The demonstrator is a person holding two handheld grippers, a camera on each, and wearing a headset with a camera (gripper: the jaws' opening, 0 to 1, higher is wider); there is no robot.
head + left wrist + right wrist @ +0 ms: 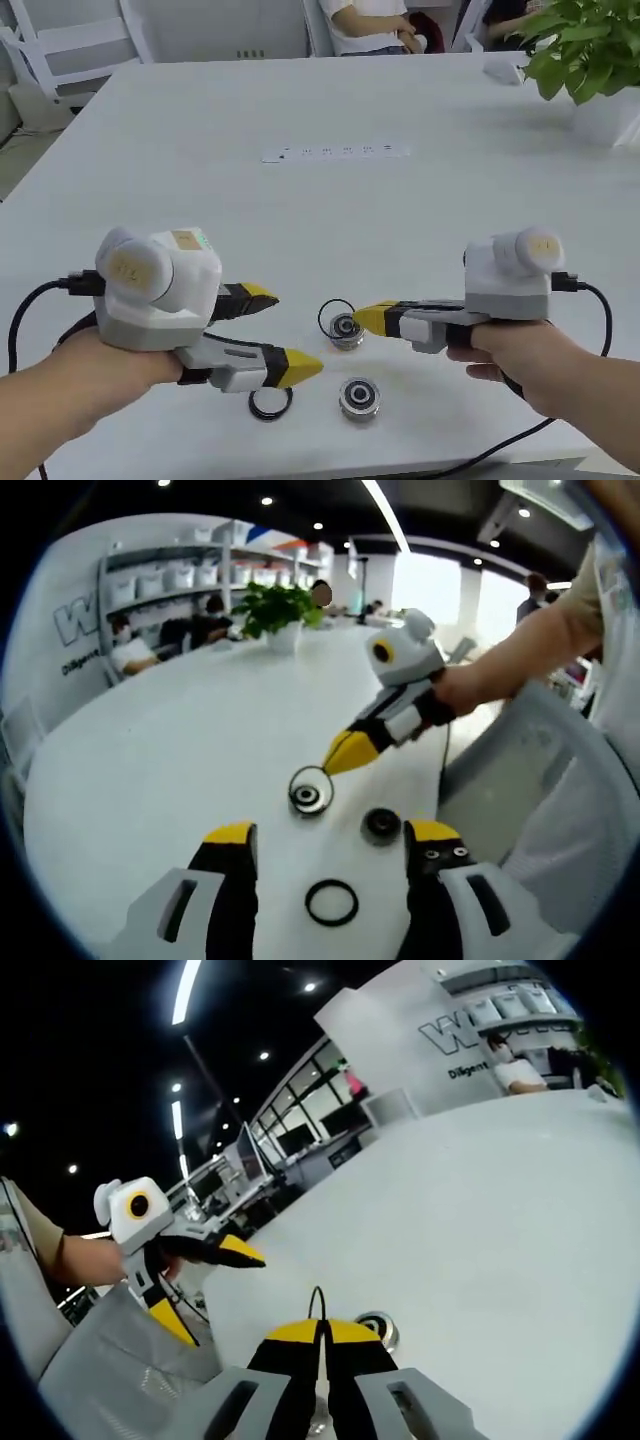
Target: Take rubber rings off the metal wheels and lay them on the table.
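Black rubber rings (270,403), silver metal wheels (359,395), white table (300,200), grey-white grippers (283,332), yellow-tipped jaws.

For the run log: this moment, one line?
left gripper open | right gripper shut on rubber ring at wheel | loose ring on table

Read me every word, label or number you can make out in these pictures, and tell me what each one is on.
"W": the start of the big lettering on the white wall; the rest is unreadable.
"Diligen": the smaller line beneath it on that wall; what follows is unclear.
Power strip: markings too small to read.
Sticker on the left gripper: too blurred to read.
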